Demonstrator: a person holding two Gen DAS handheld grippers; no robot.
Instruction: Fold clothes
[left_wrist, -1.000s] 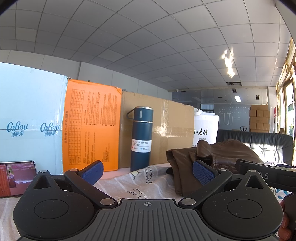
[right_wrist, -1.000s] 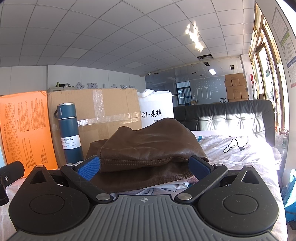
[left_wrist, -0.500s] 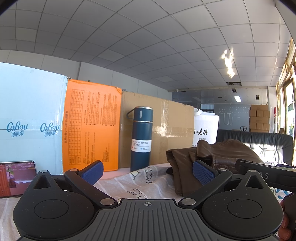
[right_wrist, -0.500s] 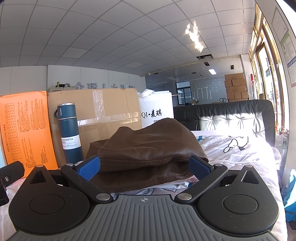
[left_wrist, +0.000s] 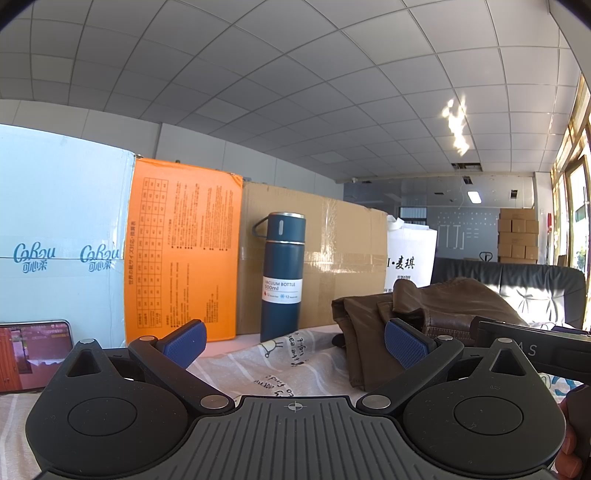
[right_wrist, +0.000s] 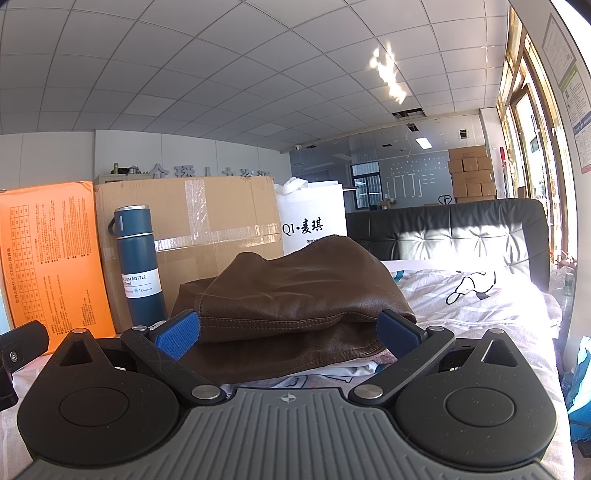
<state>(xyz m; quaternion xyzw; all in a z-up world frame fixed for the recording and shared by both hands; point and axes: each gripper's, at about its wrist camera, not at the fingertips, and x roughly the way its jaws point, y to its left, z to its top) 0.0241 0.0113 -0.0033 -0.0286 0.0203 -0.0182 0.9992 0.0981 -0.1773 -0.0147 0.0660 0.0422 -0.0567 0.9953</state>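
A brown leather garment (right_wrist: 295, 295) lies bunched in a heap on the printed bedsheet (right_wrist: 480, 302). In the left wrist view the garment (left_wrist: 443, 306) lies ahead to the right. My right gripper (right_wrist: 288, 330) is open, low over the sheet, with the garment's near edge just beyond its blue fingertips (right_wrist: 177, 334). My left gripper (left_wrist: 295, 341) is open and empty over the sheet (left_wrist: 277, 369), to the left of the garment. The right gripper's body (left_wrist: 532, 350) shows at the right of the left wrist view.
A blue vacuum bottle (left_wrist: 282, 277) stands upright at the back, against a cardboard box (left_wrist: 332, 266). An orange box (left_wrist: 181, 251), a pale blue box (left_wrist: 59, 240) and a white bag (right_wrist: 314, 221) line the back. A lit phone (left_wrist: 33, 354) leans at far left. A black headboard (right_wrist: 461, 229) is on the right.
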